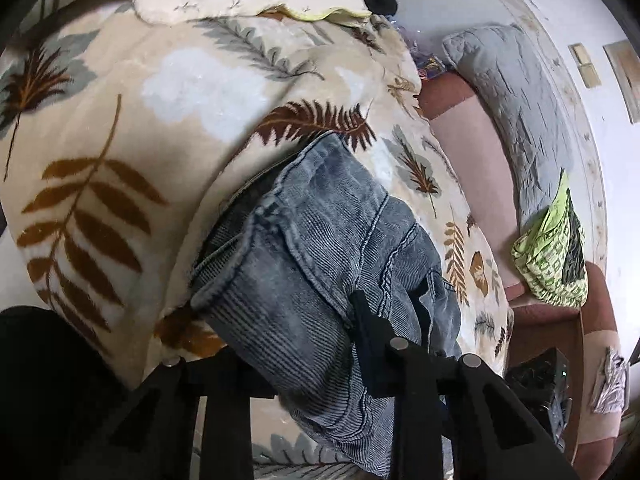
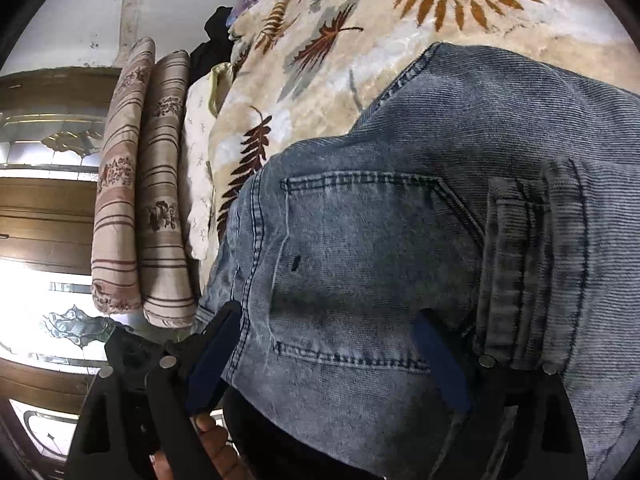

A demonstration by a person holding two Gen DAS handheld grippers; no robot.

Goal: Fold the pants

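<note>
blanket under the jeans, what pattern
Cream blanket with brown, orange and grey leaf prints; clearest in the left wrist view.

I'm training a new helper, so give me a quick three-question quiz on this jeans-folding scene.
1. True or false: the right tongs stand open over the jeans.
2. What do the jeans lie on? A) bare floor B) leaf-print blanket C) wooden table
3. Which tongs pinch a fold of denim?
Key: 1 true; 2 B; 3 the left tongs.
</note>
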